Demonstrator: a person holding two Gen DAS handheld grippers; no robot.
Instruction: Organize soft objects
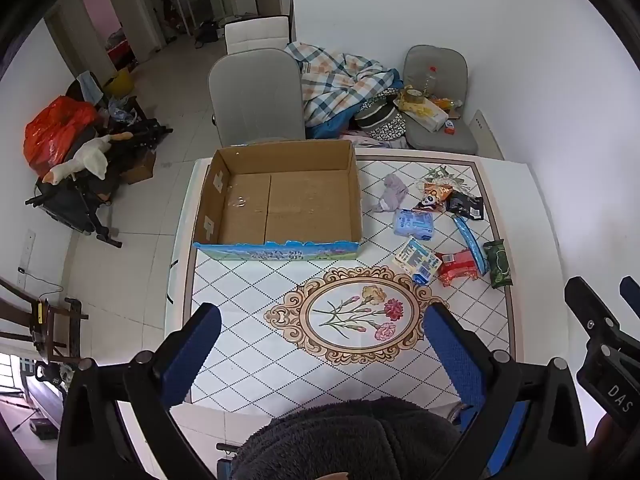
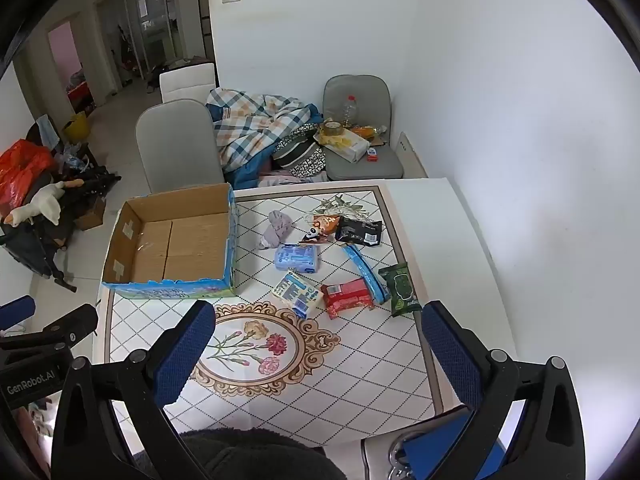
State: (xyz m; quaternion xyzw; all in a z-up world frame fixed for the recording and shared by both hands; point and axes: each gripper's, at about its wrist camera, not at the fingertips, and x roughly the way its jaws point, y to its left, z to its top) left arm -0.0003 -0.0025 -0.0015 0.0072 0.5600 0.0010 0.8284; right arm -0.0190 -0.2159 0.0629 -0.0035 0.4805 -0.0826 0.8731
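Tbl (image 2: 280, 412) front bare – free pass; cardboard box (image 2: 176, 240) blocks left, packets (image 2: 344, 300) clutter right.

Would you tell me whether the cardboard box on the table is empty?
Empty: the cardboard box shows only its bare brown floor in both views.

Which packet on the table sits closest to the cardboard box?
The light blue tissue pack. It lies just right of the cardboard box, beside the grey cloth; the red, green and black packets lie further right.
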